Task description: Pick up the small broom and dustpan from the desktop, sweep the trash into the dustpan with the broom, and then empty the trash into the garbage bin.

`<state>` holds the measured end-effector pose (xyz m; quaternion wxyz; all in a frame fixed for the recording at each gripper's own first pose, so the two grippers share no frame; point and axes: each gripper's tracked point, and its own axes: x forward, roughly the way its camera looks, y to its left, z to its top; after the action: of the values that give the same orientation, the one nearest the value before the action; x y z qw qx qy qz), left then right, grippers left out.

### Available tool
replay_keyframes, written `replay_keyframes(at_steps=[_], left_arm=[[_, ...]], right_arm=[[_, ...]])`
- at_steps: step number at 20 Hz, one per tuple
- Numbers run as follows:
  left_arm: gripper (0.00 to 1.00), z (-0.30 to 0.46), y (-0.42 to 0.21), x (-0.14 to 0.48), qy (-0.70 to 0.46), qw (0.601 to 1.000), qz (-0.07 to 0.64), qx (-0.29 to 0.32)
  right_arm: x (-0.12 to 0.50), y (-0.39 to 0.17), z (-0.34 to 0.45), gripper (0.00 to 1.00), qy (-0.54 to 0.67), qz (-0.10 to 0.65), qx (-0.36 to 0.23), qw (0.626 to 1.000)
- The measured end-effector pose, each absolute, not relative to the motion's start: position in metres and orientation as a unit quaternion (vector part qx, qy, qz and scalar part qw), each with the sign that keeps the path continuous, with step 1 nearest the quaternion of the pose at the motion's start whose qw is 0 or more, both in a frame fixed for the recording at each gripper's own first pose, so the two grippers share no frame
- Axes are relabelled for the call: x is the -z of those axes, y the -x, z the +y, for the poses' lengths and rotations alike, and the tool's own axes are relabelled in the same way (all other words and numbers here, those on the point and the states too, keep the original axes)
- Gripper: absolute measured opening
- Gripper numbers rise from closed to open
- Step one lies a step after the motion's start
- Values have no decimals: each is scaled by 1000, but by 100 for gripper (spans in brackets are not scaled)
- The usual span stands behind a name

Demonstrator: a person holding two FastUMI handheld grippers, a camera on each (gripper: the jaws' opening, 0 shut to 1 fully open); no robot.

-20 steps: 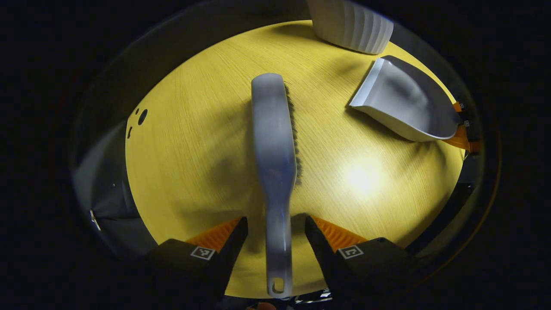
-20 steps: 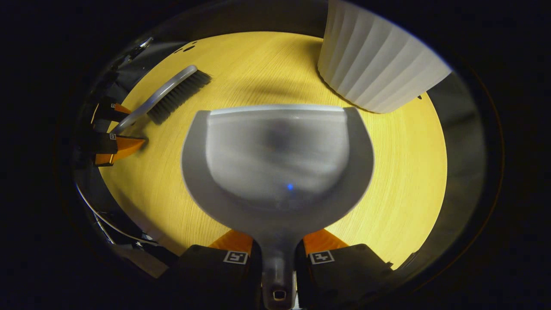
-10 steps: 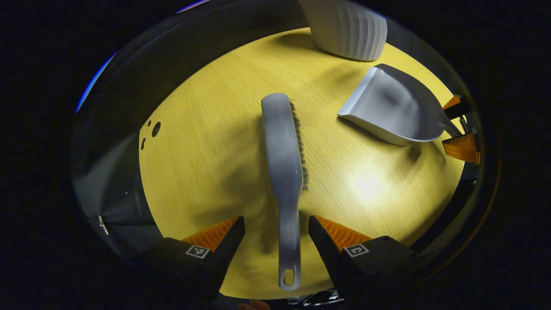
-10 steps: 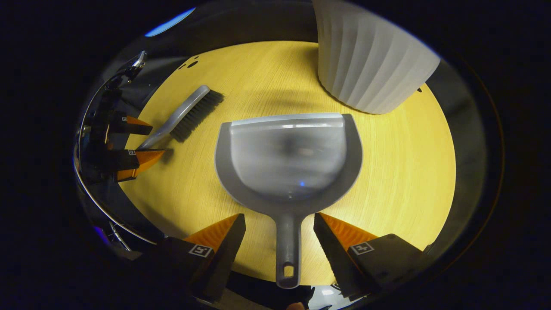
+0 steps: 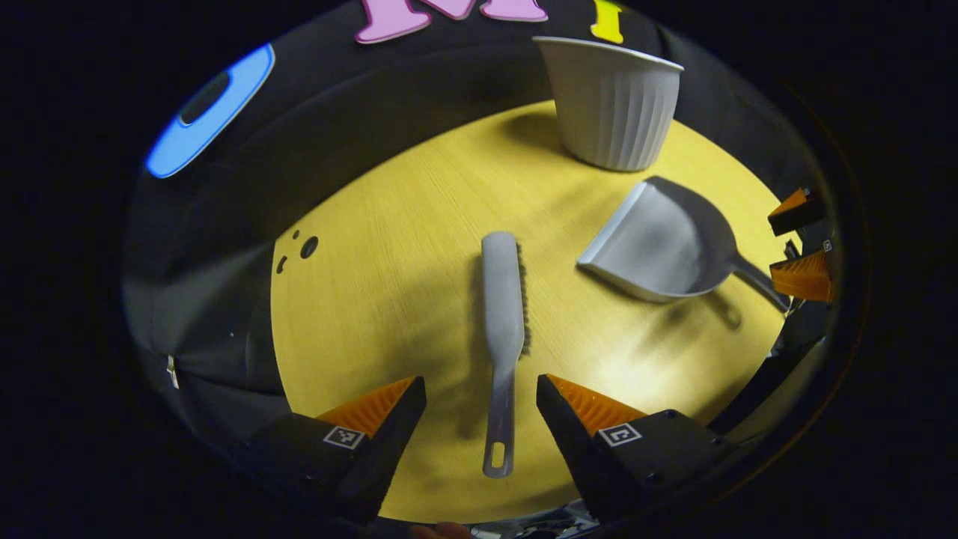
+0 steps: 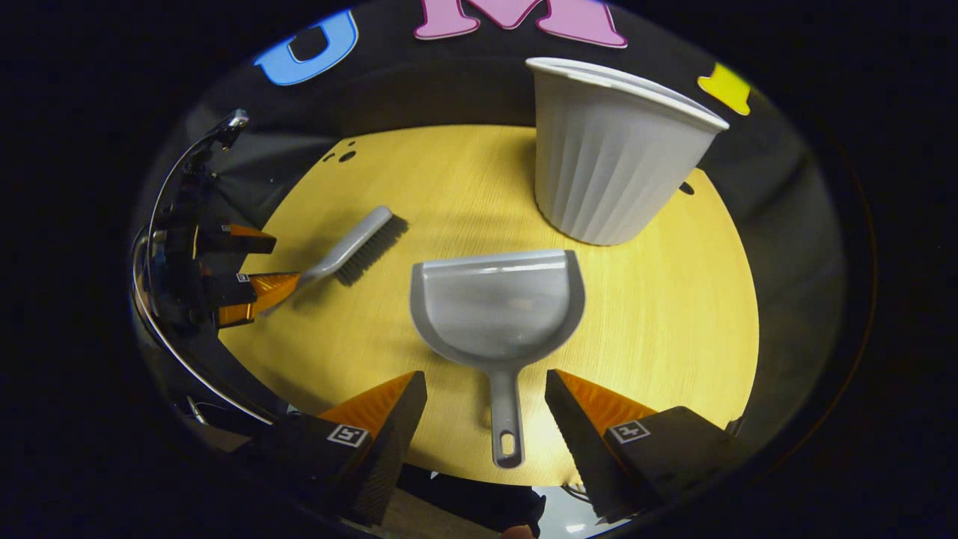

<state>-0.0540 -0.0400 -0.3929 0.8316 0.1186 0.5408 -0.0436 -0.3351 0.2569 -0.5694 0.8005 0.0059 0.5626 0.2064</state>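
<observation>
Broom (image 5: 502,314) lies flat on the yellow wood-grain surface (image 5: 374,314), handle end toward the left gripper (image 5: 481,393), bristles on the side of its right finger. Left fingers are spread wide; the handle runs through the gap between them, touching neither. Handle's hang hole sits about level with the finger bases.

Dustpan (image 6: 498,307) is also flat on the surface, mouth pointing away from the right gripper (image 6: 486,385), handle running back down between its fingers. Right fingers are spread wide too, clear of the handle on both sides. No grip on either tool.

Garbage bin (image 6: 610,150), white and ribbed, stands upright beyond the dustpan mouth and a bit toward the right finger side, near the pan but apart from it.

In the left gripper view the dustpan (image 5: 658,239) sits off past the right finger, with the bin (image 5: 610,105) farther out behind it; the right gripper (image 5: 801,243) is at its handle end. In the right gripper view the broom (image 6: 352,247) lies well out beyond the left finger, the left gripper (image 6: 251,262) at its handle.

Can't make out any trash on the surface.
</observation>
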Motion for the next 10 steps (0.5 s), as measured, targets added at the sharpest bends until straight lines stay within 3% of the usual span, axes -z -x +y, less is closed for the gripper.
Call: replay_keyframes(at_steps=[6, 10], left_arm=[[97, -43, 40, 322, -66, 917, 394, 18], [96, -43, 37, 265, -49, 953, 300, 10]], right_arm=[[499, 309, 259, 99, 8, 436, -187, 880], [442, 294, 271, 100, 5, 332, -177, 926]])
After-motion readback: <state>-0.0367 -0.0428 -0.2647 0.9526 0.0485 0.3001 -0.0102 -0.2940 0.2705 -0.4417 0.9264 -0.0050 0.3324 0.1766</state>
